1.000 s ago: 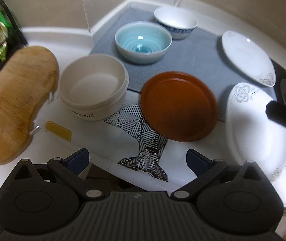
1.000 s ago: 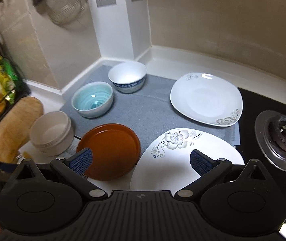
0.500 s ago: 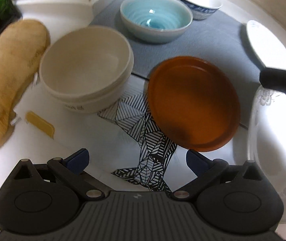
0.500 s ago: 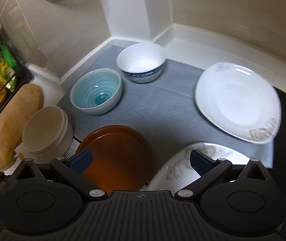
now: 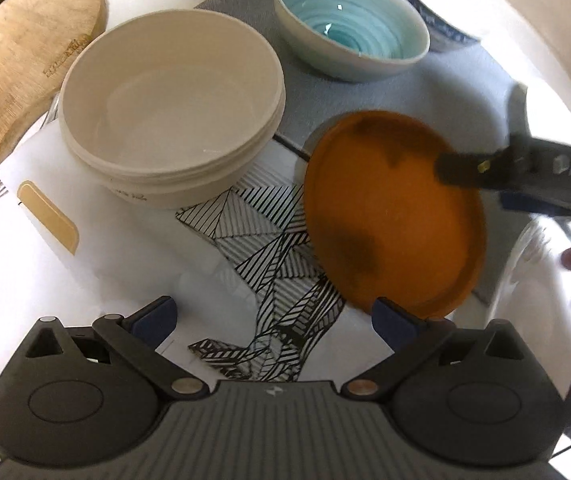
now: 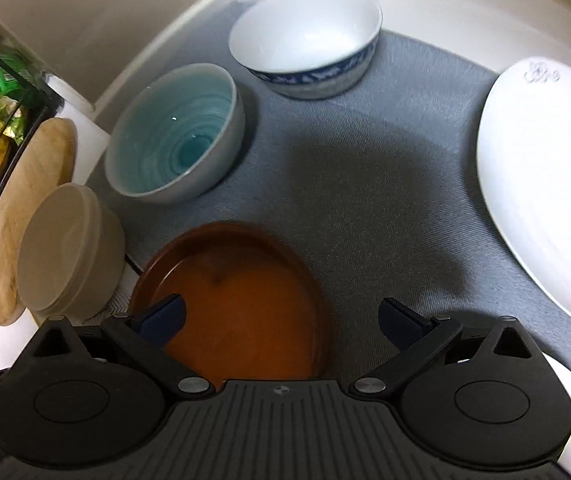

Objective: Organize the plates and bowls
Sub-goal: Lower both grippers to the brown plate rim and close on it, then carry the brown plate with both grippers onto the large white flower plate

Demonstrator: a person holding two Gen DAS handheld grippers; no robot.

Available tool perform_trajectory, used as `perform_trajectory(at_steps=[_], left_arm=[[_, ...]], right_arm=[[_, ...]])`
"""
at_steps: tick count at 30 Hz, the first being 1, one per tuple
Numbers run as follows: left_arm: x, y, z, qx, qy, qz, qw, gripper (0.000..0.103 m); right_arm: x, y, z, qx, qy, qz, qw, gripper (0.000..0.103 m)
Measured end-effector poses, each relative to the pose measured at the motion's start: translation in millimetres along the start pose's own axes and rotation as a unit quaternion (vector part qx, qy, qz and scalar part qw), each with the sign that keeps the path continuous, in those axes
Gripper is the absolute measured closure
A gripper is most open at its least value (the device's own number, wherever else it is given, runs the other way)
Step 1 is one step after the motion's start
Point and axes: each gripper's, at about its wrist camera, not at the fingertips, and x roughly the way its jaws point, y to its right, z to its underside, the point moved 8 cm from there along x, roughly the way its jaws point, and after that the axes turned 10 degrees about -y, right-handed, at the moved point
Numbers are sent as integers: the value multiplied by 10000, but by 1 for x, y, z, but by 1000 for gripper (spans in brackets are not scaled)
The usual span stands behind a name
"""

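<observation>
Covering the white corner table (image 6: 425, 8), a grey mat (image 6: 357, 184) carries a teal bowl (image 6: 175, 130), a blue-patterned bowl (image 6: 305, 36) and a white plate (image 6: 545, 184), all empty. Just off it sit a cream bowl (image 5: 173, 100), an orange plate (image 5: 393, 212) and a wooden board (image 5: 17, 68). Left claw (image 5: 273, 318) hangs spread above patterned paper (image 5: 269, 248); right claw (image 6: 281, 318), spread, hovers over the orange plate.
</observation>
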Motion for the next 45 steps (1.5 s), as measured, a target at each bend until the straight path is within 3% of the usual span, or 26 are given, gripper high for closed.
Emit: perform_trajectory(at_steps=[4,10,14,16,19,20,21,22,23,26,38,45], left_arm=[[0,-4,-10,-316,-81,379,9987,0],[-3,-4,-15,-704,-295,1268,9890,2],[0,-3,-23,-974,-372,1186,9875,9],[-4,-1,-28,-908,-244,1080,9897,24],[-7,2,-36,-1000,-146,945,9904,41],[-8,1,-37,-1016,-133,892,9907,45],[-8,1,-34,-1013,-121,826,9913,58],[-7,1,-35,-960,-108,837,9918,88],[-4,0,-35,-982,-225,857,9912,90],[-6,-4,-30,-940,-149,864,9917,95],[-12,2,-30,-736,99,1093,9912,96],[-29,37,-30,-3,233,1136,9933,96]], right_arm=[[11,9,-6,-60,-57,221,9997,2],[13,6,-1,-445,-25,419,9981,3],[16,6,0,-600,-20,557,9966,2],[17,5,3,-703,-15,648,9954,4],[15,4,4,-833,103,878,9926,16],[14,3,5,-922,160,963,9909,31],[14,0,5,-1024,236,1014,9893,50],[12,-2,4,-1073,311,1017,9885,63],[11,-3,5,-1066,331,931,9894,80],[12,0,4,-966,379,983,9897,93],[-33,-9,19,-866,850,675,9903,94],[-73,2,40,-593,1231,851,9870,94]])
